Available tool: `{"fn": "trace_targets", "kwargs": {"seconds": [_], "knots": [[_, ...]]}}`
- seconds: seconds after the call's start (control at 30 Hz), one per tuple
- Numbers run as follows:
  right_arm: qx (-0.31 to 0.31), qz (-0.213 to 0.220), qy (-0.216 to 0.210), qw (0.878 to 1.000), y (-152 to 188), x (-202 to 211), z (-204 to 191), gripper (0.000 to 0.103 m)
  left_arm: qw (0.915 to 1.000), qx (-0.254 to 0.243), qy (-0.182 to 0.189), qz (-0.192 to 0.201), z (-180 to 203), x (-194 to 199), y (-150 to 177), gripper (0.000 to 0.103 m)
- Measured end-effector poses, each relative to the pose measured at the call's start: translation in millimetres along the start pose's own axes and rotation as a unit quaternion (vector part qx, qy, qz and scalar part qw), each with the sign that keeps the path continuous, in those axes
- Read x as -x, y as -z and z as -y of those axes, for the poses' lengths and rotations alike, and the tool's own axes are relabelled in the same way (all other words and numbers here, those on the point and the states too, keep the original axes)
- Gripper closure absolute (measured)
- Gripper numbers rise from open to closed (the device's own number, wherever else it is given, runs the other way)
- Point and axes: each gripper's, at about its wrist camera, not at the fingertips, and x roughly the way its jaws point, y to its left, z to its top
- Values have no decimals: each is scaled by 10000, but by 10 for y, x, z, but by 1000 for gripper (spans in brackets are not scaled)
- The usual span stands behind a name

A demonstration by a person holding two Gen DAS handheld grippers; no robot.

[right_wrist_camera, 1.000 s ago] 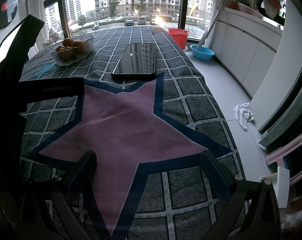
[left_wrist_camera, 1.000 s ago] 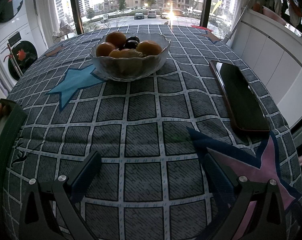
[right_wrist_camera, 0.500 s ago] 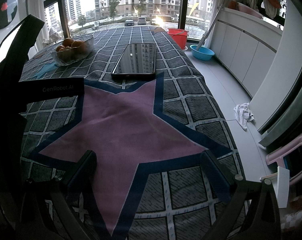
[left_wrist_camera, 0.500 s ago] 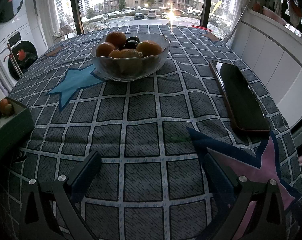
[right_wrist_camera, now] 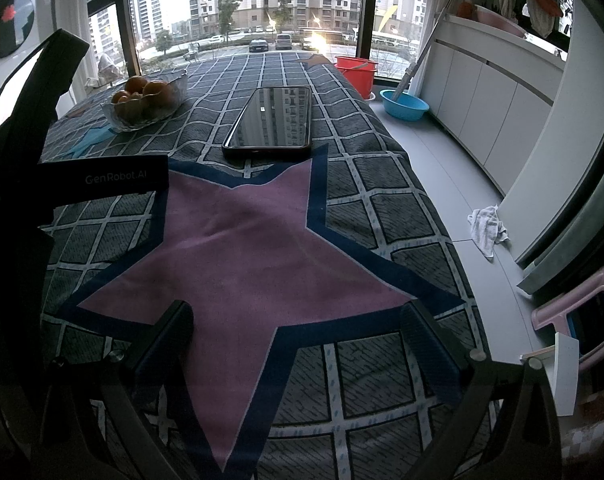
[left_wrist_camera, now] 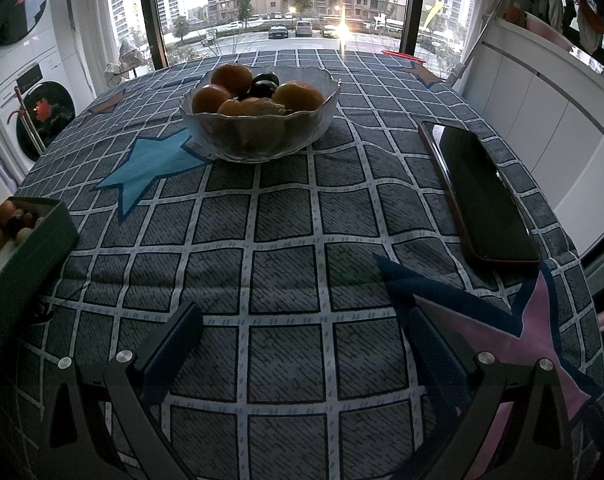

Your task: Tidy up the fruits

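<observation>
Oranges sit piled in the glass bowl (left_wrist_camera: pixel 258 120), upper centre — small fruits fill the green box (left_wrist_camera: pixel 34 232) at left. Both tools, left tool (left_wrist_camera: pixel 302 344) and right tool (right_wrist_camera: pixel 298 336), are spread and empty; sorting looks barely begun.

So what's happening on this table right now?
Nothing is being handled yet. Both claws, left and right, hang open and empty over the checked tablecloth. A glass bowl of oranges and dark fruit sits ahead, a phone lies to its right, and a green box of small fruit is at the left edge.
</observation>
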Motion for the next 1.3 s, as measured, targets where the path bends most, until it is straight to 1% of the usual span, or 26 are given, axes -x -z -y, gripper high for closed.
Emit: {"fn": "trace_targets", "kwargs": {"seconds": [0.2,0.37,0.43,0.5,0.53,0.6,0.63,1.3], "knots": [[1,-11,15,10000,0,-9,-12,0,10000,-1,0,0,1,0,0,0],[-331,-405,260,9983,-88,-61,-67,0,10000,-1,-1,0,2,0,-1,0],[-387,-290,129,9987,-98,-21,-136,0,10000,-1,-1,1,2,0,-1,0],[-463,-304,82,9984,-111,-46,-193,0,10000,-1,-1,1,1,0,0,0],[-480,-333,85,9983,-111,-69,-205,0,10000,-1,-1,1,-1,1,1,0],[-383,-296,269,9985,-104,-91,-256,0,10000,-1,-1,1,1,1,0,0],[-355,-244,268,9987,-112,-79,-269,0,10000,-1,-1,1,2,0,-1,0],[-349,-245,233,9988,-116,-87,-273,0,10000,-2,-1,2,1,2,0,0]]}}
